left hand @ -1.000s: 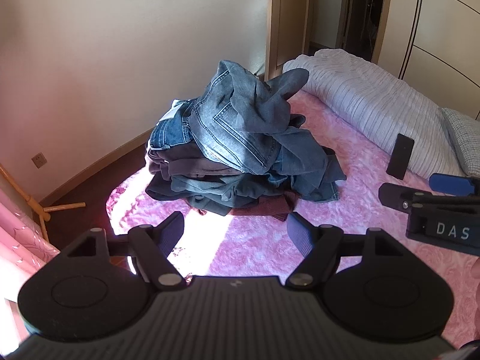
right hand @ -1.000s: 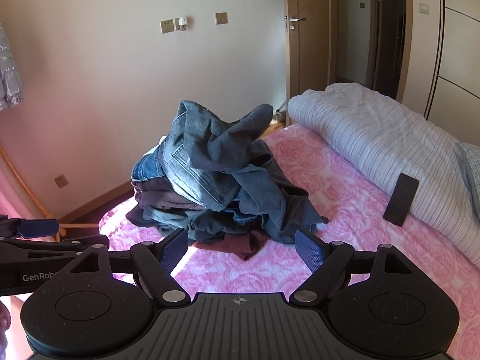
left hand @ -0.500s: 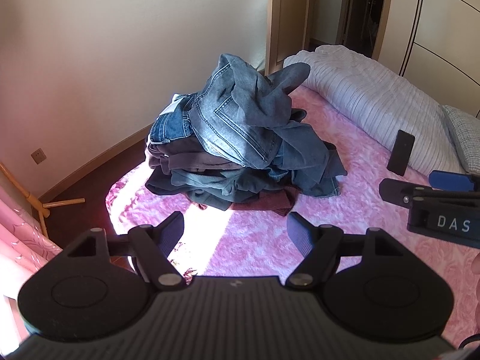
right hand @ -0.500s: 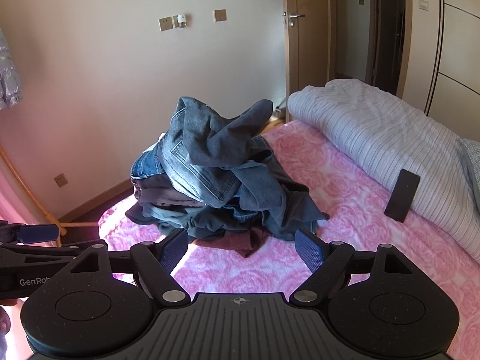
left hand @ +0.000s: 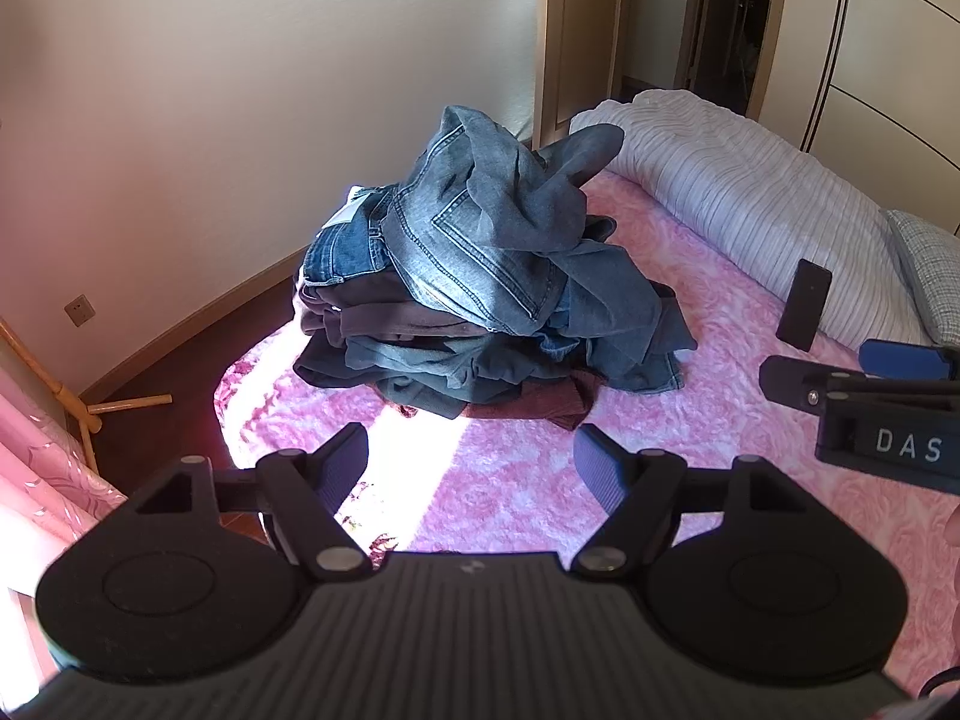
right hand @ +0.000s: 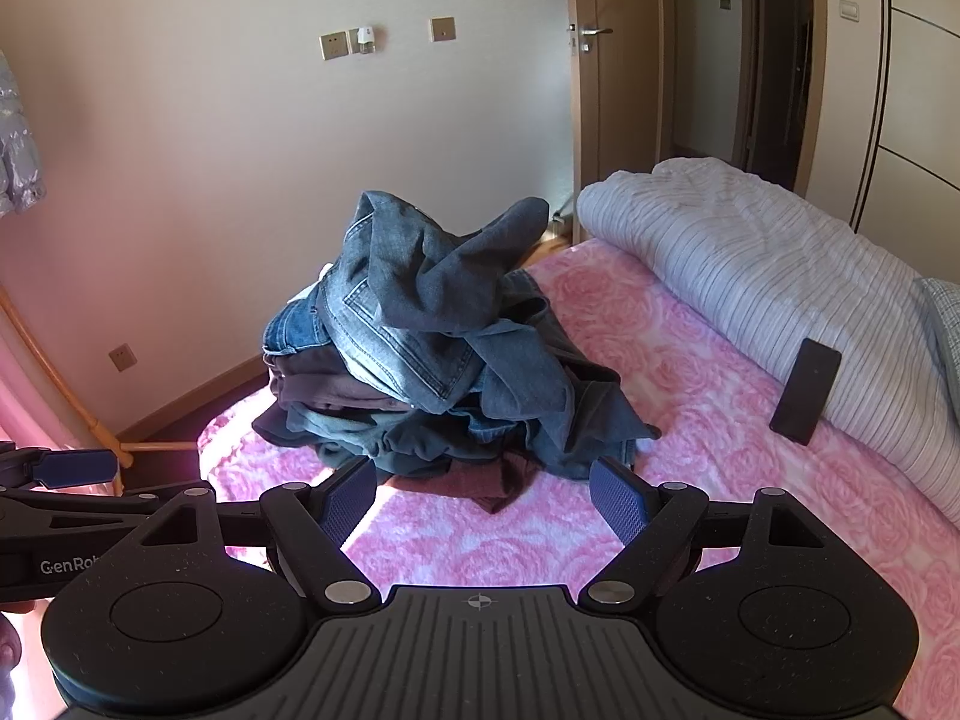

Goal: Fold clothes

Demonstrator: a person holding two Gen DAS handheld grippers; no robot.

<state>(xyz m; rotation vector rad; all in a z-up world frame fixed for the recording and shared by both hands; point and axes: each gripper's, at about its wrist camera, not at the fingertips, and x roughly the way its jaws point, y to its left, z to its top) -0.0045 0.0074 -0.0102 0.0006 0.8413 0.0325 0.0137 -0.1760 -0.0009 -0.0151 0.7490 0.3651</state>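
Nearest thing in both views is the tools themselves: the black left gripper with blue pads (left hand: 471, 468) and the matching black right gripper (right hand: 483, 495) are both spread wide with nothing between the fingers, hovering over bare pink rose-patterned bedspread (left hand: 690, 450). A bit past them sits the big messy heap of blue denim jeans and dark garments (left hand: 480, 294), near the foot corner of the bed. Looks like folding hasn't really started, no folded stack anywhere I can see. Further back a striped white duvet (right hand: 768, 264) with a flat black phone-like slab (right hand: 805, 391) leaning on it
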